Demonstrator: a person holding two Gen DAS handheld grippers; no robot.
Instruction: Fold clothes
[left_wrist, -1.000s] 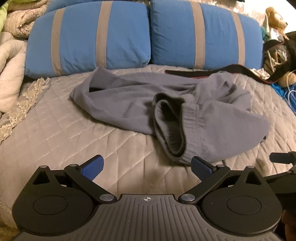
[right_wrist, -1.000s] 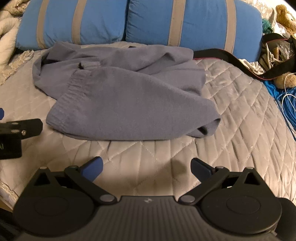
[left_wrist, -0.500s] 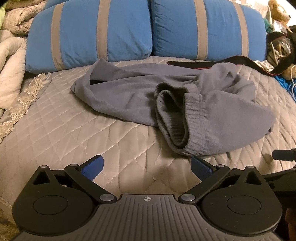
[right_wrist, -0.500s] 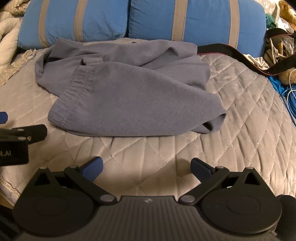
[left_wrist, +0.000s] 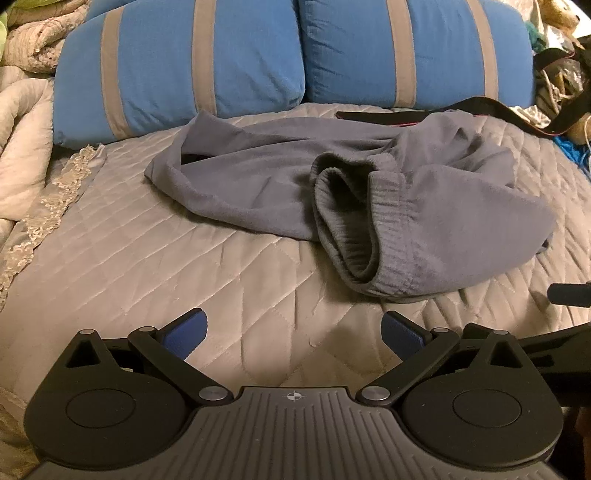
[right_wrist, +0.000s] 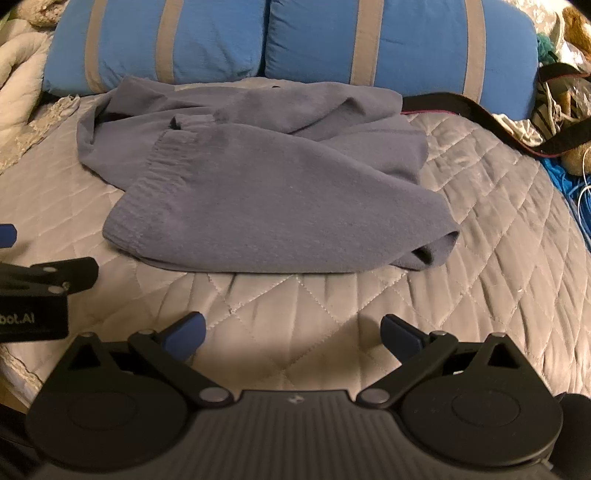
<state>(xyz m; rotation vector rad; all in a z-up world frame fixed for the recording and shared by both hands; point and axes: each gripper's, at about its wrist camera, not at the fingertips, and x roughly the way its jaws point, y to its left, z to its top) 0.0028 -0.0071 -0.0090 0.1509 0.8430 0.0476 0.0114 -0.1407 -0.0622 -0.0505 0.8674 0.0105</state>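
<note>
A grey-blue fleece garment (left_wrist: 424, 206) lies crumpled on the quilted bed, its ribbed elastic opening (left_wrist: 347, 221) gaping toward the left wrist view. The right wrist view shows the same garment (right_wrist: 266, 206) from its other side, with the ribbed band (right_wrist: 147, 184) at the left. My left gripper (left_wrist: 293, 334) hovers open over bare quilt, short of the garment's near edge. My right gripper (right_wrist: 291, 332) is also open, a little in front of the garment's near hem, with nothing between its fingers. The left gripper's body (right_wrist: 37, 291) shows at the left edge of the right wrist view.
Two blue pillows with grey stripes (left_wrist: 184, 70) (right_wrist: 399, 44) line the back of the bed. A black strap (right_wrist: 461, 110) lies behind the garment at the right. Cream blankets (left_wrist: 22, 122) pile at the left, and clutter with blue cable (right_wrist: 569, 177) sits at the right edge.
Both views have tilted slightly downward, so the garment sits higher and farther in frame. Both grippers stay open; the garment has not been touched.
</note>
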